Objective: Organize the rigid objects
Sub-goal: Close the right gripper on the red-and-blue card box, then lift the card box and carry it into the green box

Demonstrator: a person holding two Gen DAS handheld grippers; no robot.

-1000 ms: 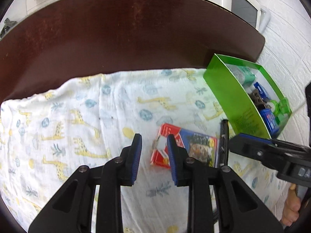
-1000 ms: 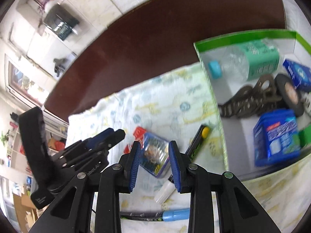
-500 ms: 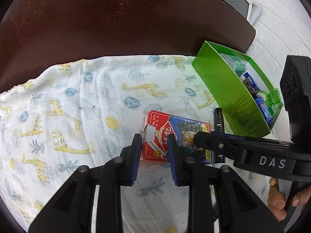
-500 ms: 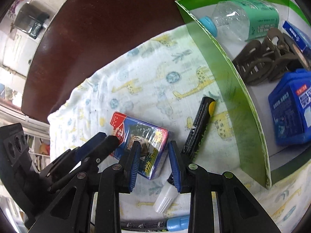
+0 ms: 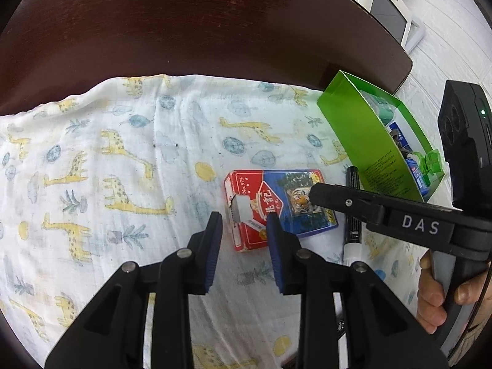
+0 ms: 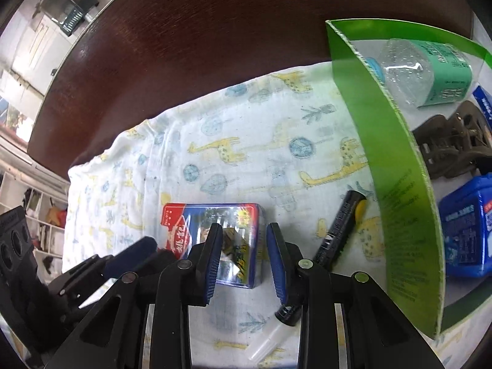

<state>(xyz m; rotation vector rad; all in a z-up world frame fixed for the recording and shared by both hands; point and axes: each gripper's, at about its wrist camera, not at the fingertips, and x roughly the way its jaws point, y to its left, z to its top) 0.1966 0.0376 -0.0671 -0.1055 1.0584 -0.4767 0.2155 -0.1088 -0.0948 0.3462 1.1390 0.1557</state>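
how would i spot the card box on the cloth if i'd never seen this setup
Find the white giraffe-print cloth on the dark brown table, then the green bin at its right edge. Left of the bin lies a black marker, and left of that the flat card box: the only red-and-blue thing on the cloth, with a tiger picture.

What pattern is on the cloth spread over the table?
Yellow giraffes with blue trees and leaves on a white cloth, clearest in the left wrist view.

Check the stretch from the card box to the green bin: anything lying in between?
Yes. A black marker lies on the cloth between the card box and the green bin, roughly along the bin's near wall. Nothing else shows there.
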